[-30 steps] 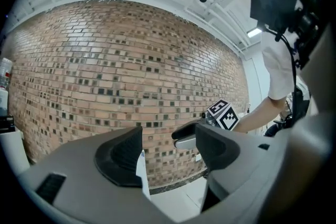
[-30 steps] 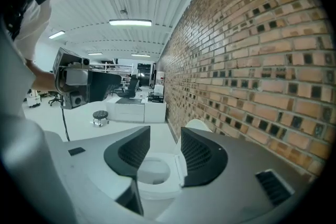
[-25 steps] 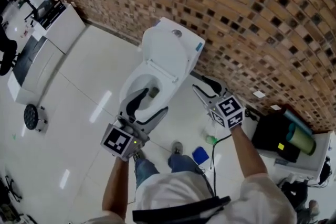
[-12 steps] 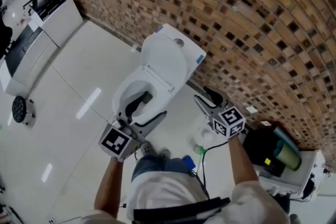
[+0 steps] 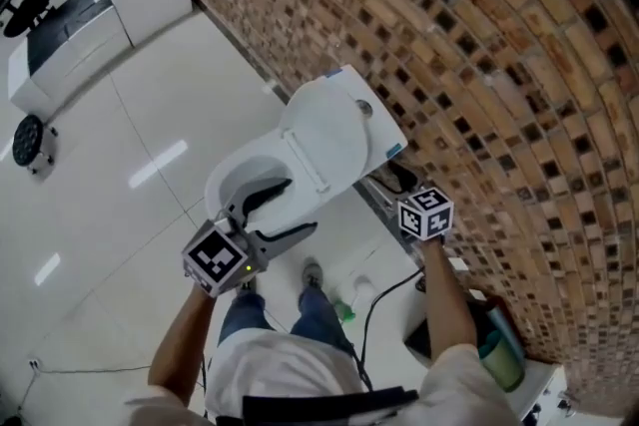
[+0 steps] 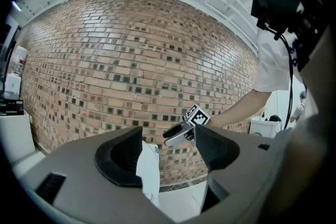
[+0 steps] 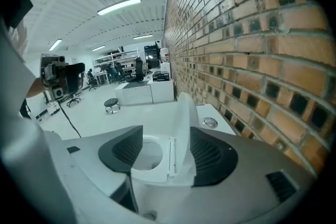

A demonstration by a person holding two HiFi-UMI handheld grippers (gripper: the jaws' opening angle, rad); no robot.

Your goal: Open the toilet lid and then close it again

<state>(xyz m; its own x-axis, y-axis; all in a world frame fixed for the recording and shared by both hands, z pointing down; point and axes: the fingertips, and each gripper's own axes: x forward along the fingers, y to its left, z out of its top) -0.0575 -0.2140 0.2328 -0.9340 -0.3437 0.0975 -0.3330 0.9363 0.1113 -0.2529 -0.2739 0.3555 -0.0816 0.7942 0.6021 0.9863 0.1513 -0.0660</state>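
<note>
The white toilet's lid [image 5: 324, 140] stands raised against the tank, with the bowl [image 5: 240, 183] uncovered. My left gripper [image 5: 300, 205] hovers open over the bowl's near rim with nothing in it. In the left gripper view the lid's edge [image 6: 148, 170] shows beyond the left gripper [image 6: 168, 152]. My right gripper [image 5: 391, 177] is at the lid's right side by the tank. Its jaws have just been opening. In the right gripper view the lid [image 7: 184, 128] stands on edge in line with the gap of the right gripper [image 7: 168, 157]; the pads do not press it.
A brick wall [image 5: 479, 65] runs right behind the tank with its flush button [image 7: 210, 122]. White cabinets [image 5: 100, 15] and a round black stool [image 5: 28, 140] stand at the far left. A green bottle [image 5: 344, 312], a cable and a dark box [image 5: 454, 339] lie by the person's feet.
My right gripper has moved in towards the lid's right side and its jaws stand wider. The left gripper has shifted a little along the bowl. The lid has stayed raised.
</note>
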